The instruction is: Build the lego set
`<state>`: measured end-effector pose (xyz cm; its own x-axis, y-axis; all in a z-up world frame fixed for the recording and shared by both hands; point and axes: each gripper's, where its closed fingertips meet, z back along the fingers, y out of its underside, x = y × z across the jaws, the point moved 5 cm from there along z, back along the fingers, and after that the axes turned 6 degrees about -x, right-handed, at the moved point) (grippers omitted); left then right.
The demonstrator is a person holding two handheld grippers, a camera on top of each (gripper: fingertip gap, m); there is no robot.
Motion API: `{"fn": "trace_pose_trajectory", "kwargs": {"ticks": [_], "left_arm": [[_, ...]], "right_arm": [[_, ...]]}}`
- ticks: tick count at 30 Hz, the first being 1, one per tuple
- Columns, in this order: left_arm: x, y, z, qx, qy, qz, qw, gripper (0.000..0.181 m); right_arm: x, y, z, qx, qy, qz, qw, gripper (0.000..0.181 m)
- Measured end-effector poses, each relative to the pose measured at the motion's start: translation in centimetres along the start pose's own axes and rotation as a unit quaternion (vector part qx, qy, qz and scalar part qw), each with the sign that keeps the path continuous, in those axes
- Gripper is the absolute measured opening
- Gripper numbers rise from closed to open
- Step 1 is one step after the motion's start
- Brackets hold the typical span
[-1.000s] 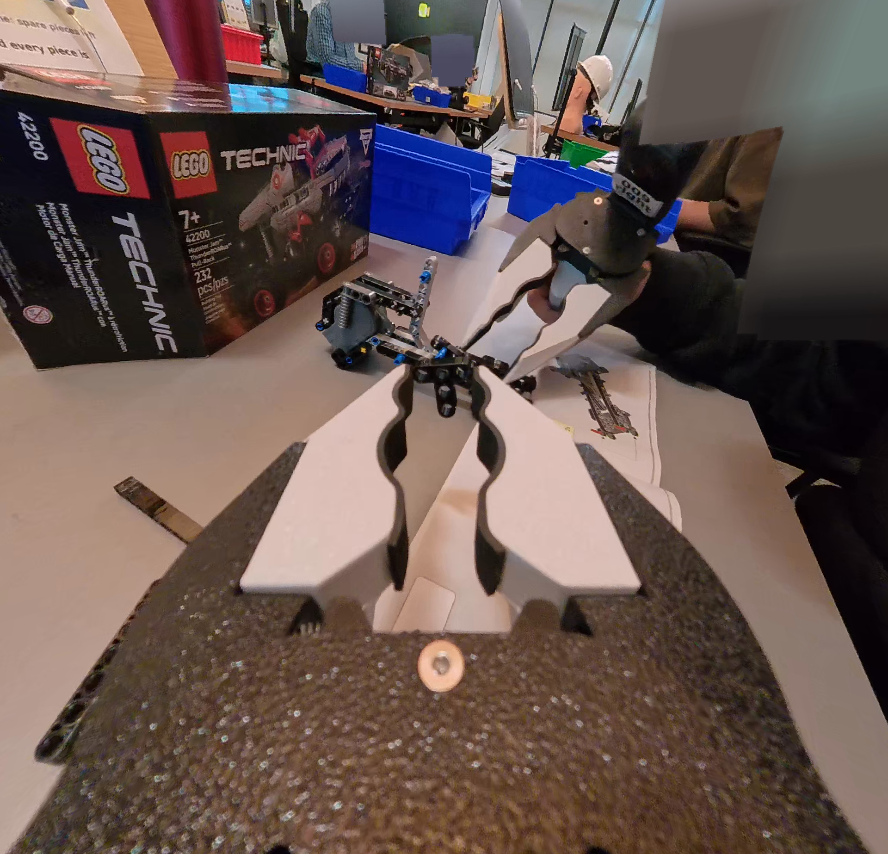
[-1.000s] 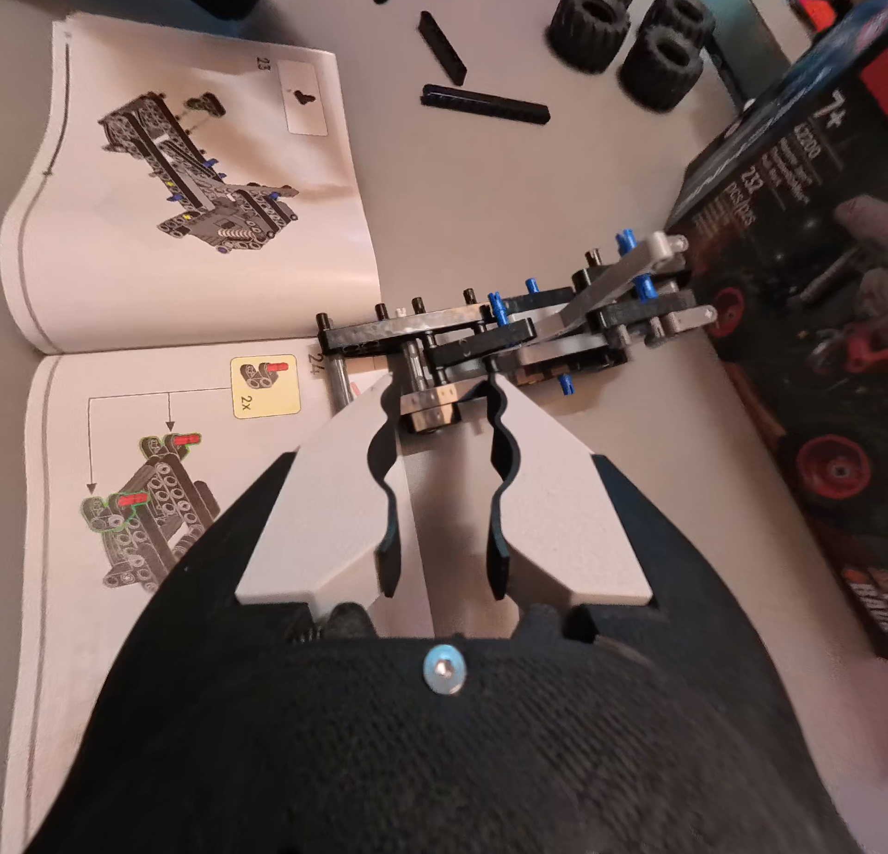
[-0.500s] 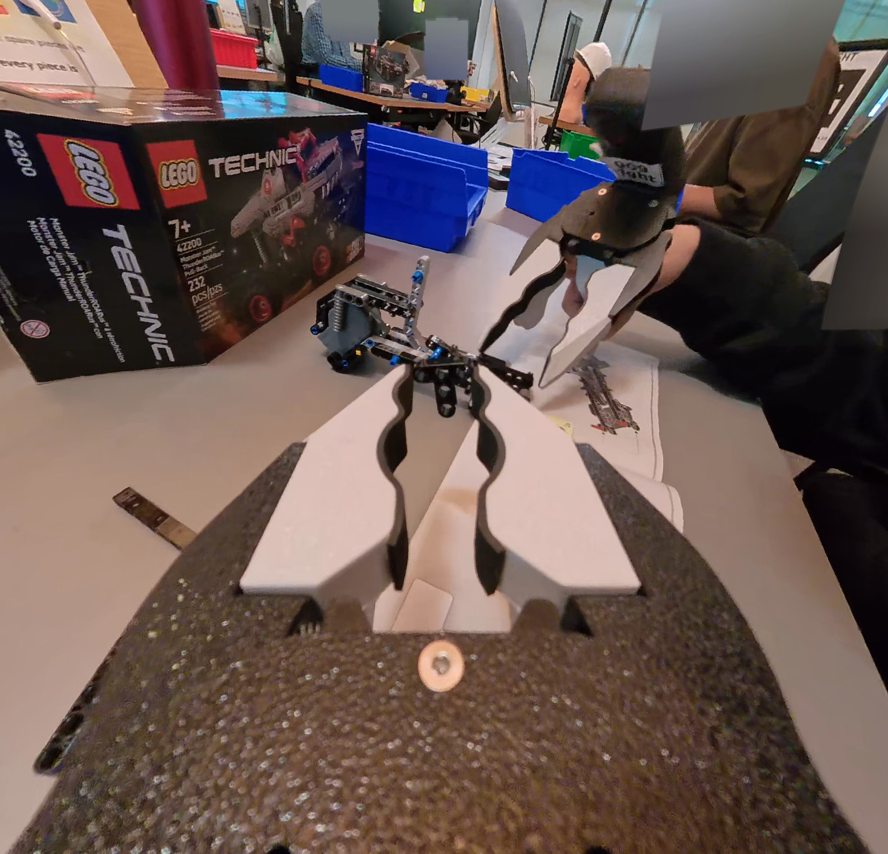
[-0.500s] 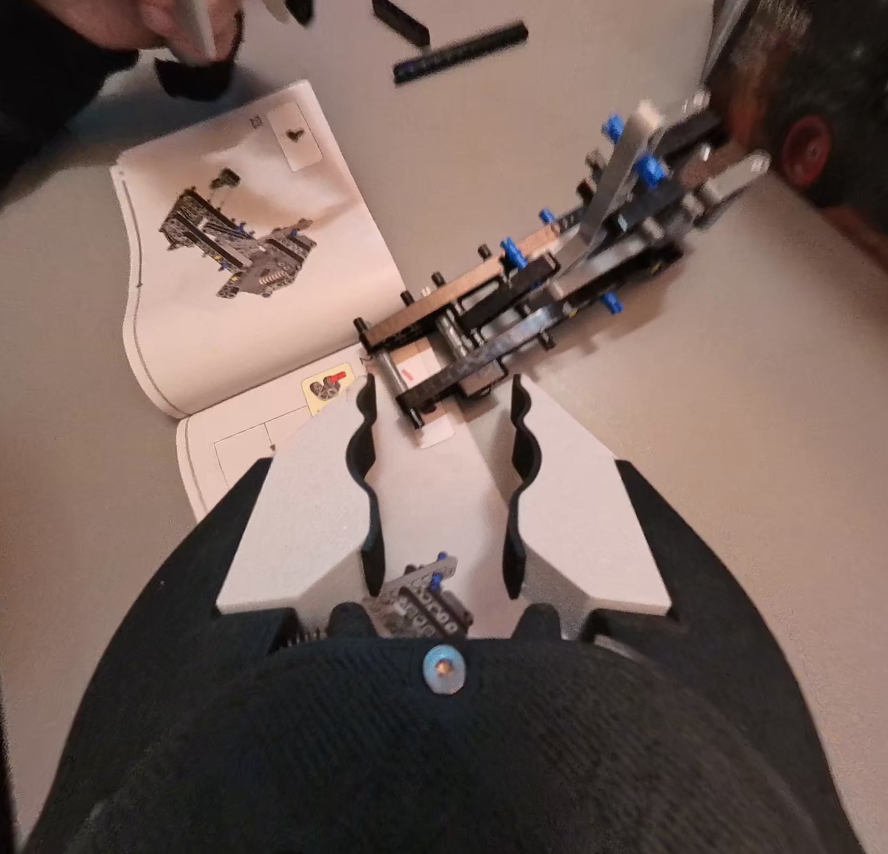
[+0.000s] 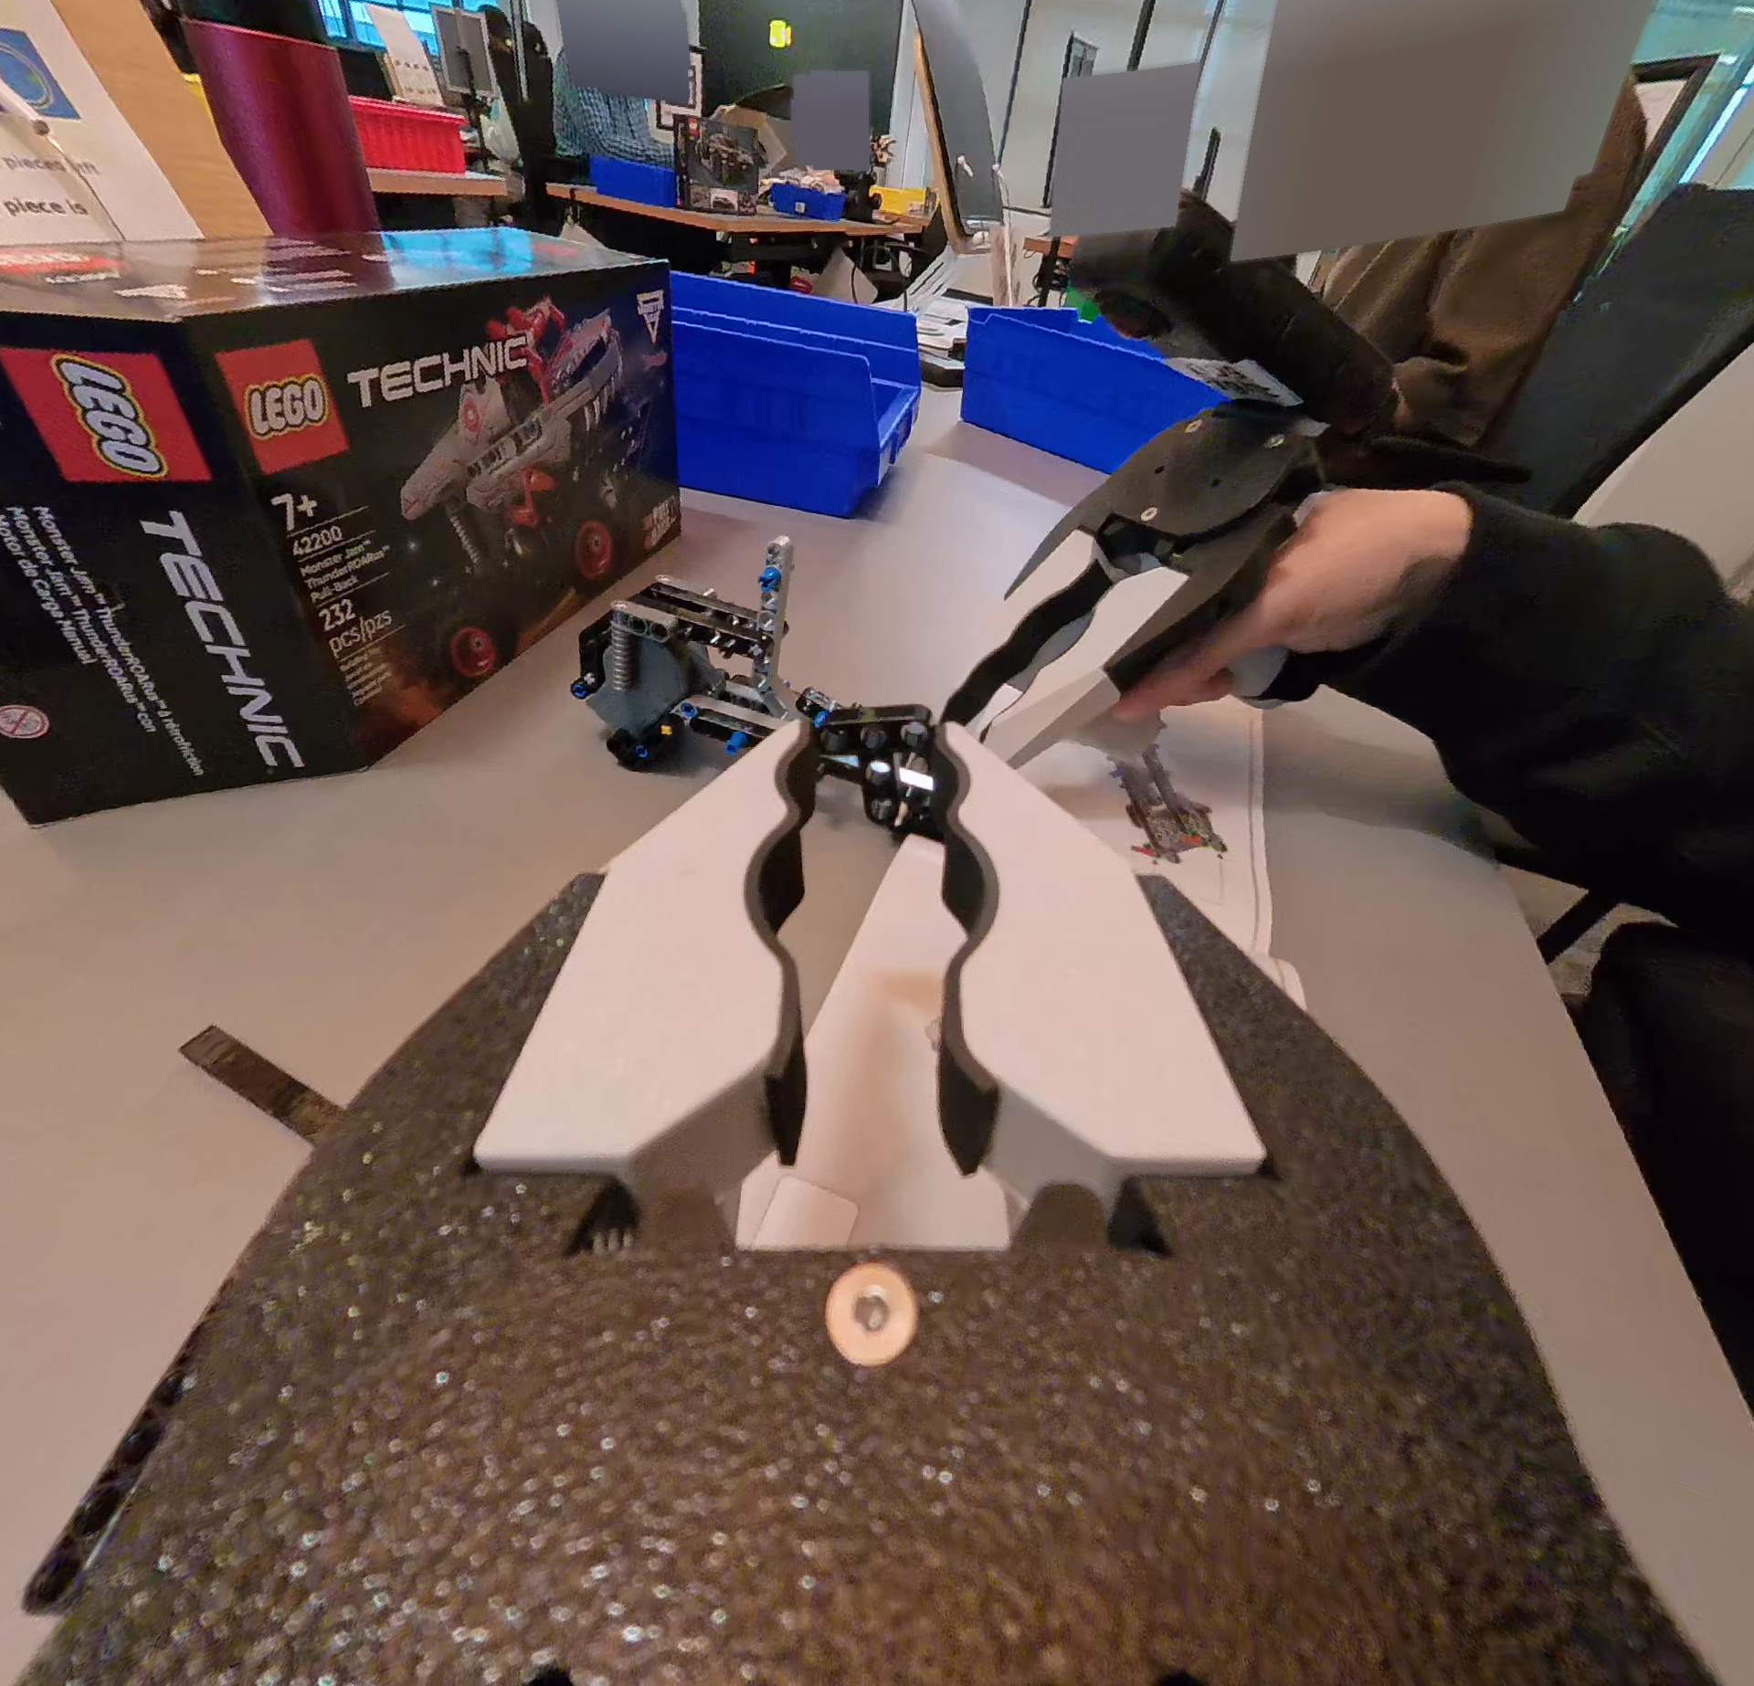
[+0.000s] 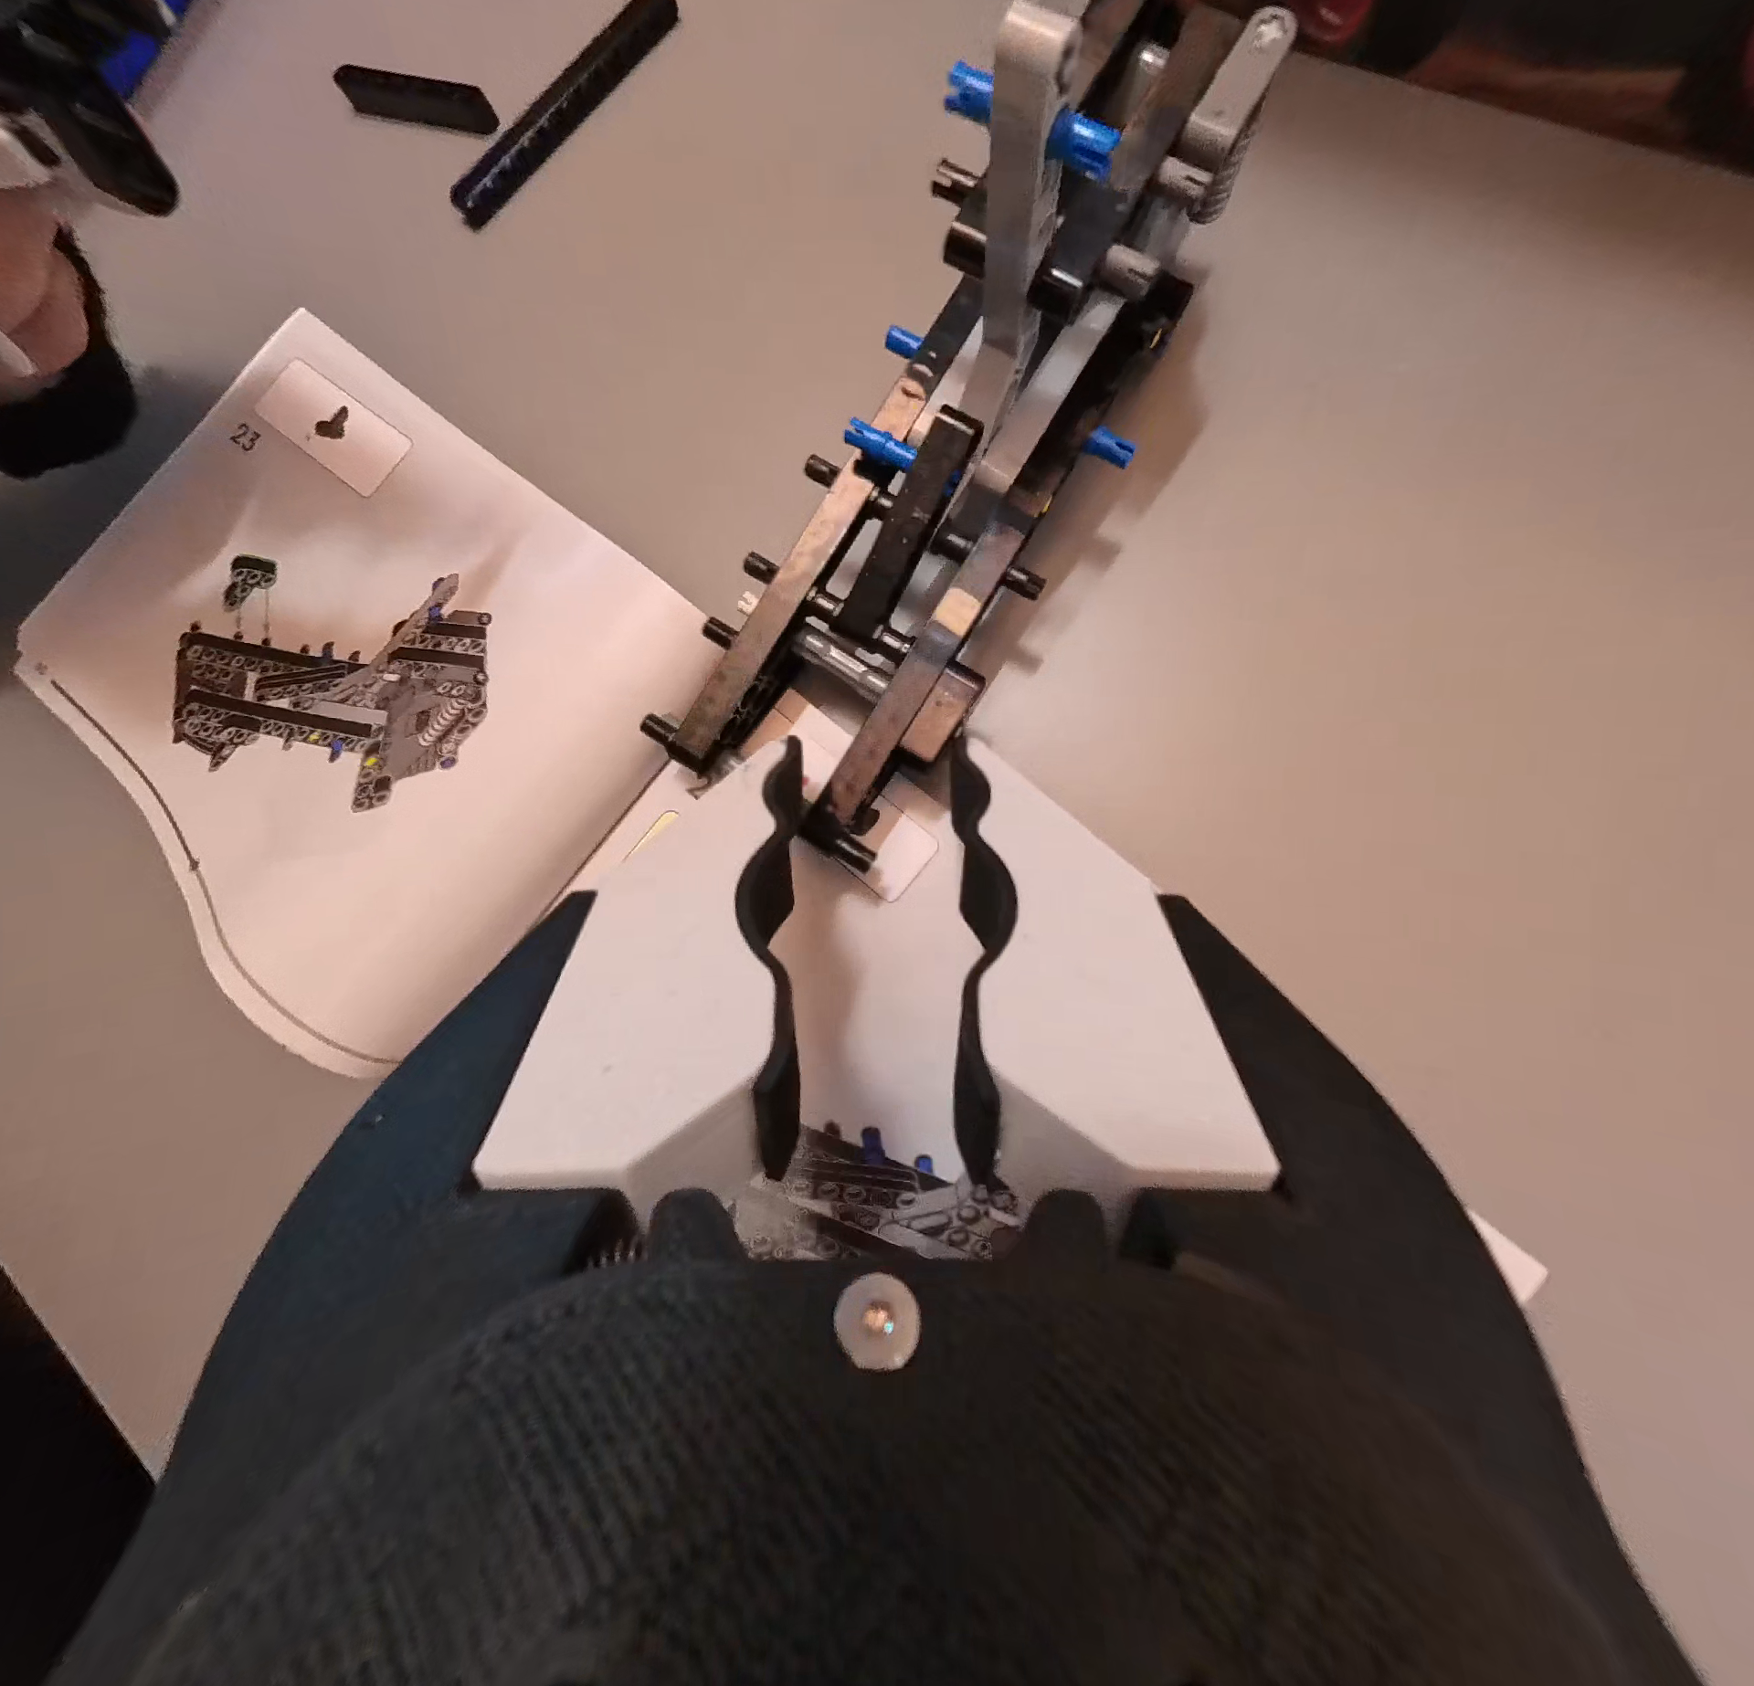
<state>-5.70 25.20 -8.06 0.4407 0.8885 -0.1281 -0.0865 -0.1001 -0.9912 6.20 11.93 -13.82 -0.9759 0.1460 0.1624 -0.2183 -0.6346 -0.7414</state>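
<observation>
The half-built Lego chassis of black and grey beams with blue pins lies on the grey table in front of the set's box. In the right wrist view the chassis runs away from me, its near end over the open instruction booklet. My right gripper is open, with the near tip of one black chassis beam between its jaws. It also shows in the left wrist view, angled down at that end. My left gripper is open and empty, pointing at the chassis from a short way off.
Two loose black beams lie on the table beyond the booklet; one shows left of my left gripper. Two blue bins stand behind the chassis. A person's sleeve holding the right gripper fills the right side. Left tips to right tips: about 15 cm.
My right gripper let go of the chassis, opened wide and pulled back, then swung round to the chassis's end with its jaws narrower. The chassis and my left gripper barely moved.
</observation>
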Motion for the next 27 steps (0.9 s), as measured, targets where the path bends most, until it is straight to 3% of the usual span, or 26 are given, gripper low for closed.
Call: {"fn": "trace_pose_trajectory", "kwargs": {"ticks": [9,17,22,27], "left_arm": [[-1.2,0.1,-0.9,0.012,0.014,-0.032,0.999,0.021],[-2.3,0.9,-2.9,0.034,0.005,-0.067,0.997,0.021],[-3.0,1.6,-4.2,0.046,-0.007,-0.078,0.996,0.021],[-3.5,2.5,-5.1,0.079,-0.009,-0.1,0.992,0.021]], "right_arm": [[-0.9,0.2,-0.9,-0.003,-0.001,-0.032,0.999,0.025],[-1.7,-0.2,-0.2,-0.065,-0.057,-0.092,0.992,0.024],[-2.3,-0.6,-0.1,-0.127,-0.101,-0.147,0.976,0.014],[-2.0,-0.6,0.0,-0.11,-0.112,-0.077,0.985,0.016]]}}
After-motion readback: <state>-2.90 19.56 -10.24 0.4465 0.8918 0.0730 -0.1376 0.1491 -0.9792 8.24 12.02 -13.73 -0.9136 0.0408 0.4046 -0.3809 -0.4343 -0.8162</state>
